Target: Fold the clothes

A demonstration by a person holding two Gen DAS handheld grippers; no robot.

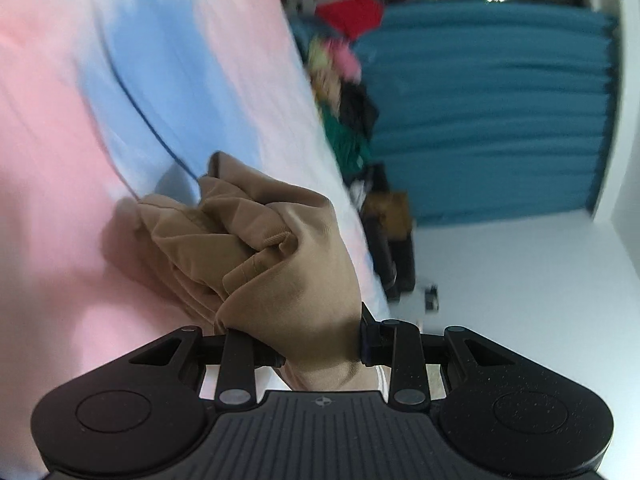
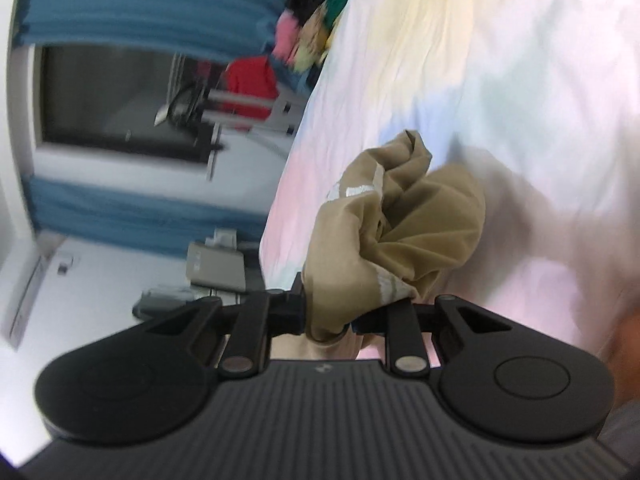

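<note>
A tan garment (image 1: 280, 256) is bunched up and lifted off a bed covered in a pastel pink, blue and white sheet (image 1: 72, 128). My left gripper (image 1: 320, 344) is shut on one bunch of its cloth, which hides the fingertips. In the right wrist view the same tan garment (image 2: 400, 232), with pale stripes near its hem, hangs in folds from my right gripper (image 2: 332, 316), whose jaws are closed on the fabric. Both views are tilted and blurred.
A heap of other clothes (image 1: 344, 92), among them green, black, pink and red pieces, lies at the bed's far edge. Teal curtains (image 1: 492, 108) hang beyond. A window (image 2: 120, 96) and small furniture (image 2: 216, 268) stand beside the bed.
</note>
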